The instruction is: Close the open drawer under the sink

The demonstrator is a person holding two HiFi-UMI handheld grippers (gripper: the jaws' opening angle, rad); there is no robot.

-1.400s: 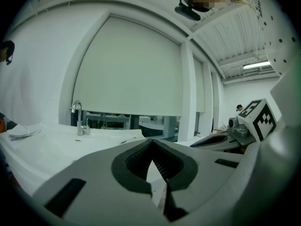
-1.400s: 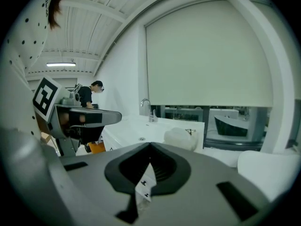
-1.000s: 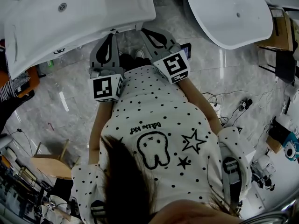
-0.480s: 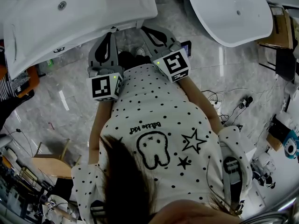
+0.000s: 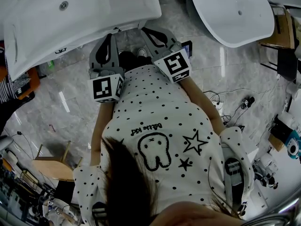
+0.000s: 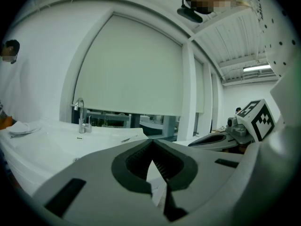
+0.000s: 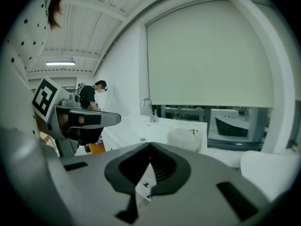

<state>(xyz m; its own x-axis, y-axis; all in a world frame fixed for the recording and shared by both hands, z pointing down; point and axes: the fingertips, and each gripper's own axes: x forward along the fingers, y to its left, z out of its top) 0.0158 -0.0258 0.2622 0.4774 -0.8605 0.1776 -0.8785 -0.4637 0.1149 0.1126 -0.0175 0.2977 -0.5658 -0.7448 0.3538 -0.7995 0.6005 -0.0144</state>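
Note:
The white sink (image 5: 70, 18) fills the upper left of the head view, and its top hides the drawer below it in every view. My left gripper (image 5: 112, 36) and right gripper (image 5: 148, 31) are held side by side, tips at the sink's front edge. Both are shut with nothing between the jaws. In the left gripper view my left gripper (image 6: 153, 143) looks across the sink top (image 6: 56, 142) toward a chrome faucet (image 6: 81, 116). The right gripper view shows my right gripper (image 7: 150, 148) facing the same faucet (image 7: 149, 109), with a white bundle (image 7: 186, 138) on the counter.
A white freestanding tub (image 5: 230, 13) stands at the upper right. Cables and small devices (image 5: 244, 105) lie on the marble floor to the right. A wooden stool (image 5: 51, 166) sits at the lower left. Another person (image 7: 92, 96) stands beyond the sink.

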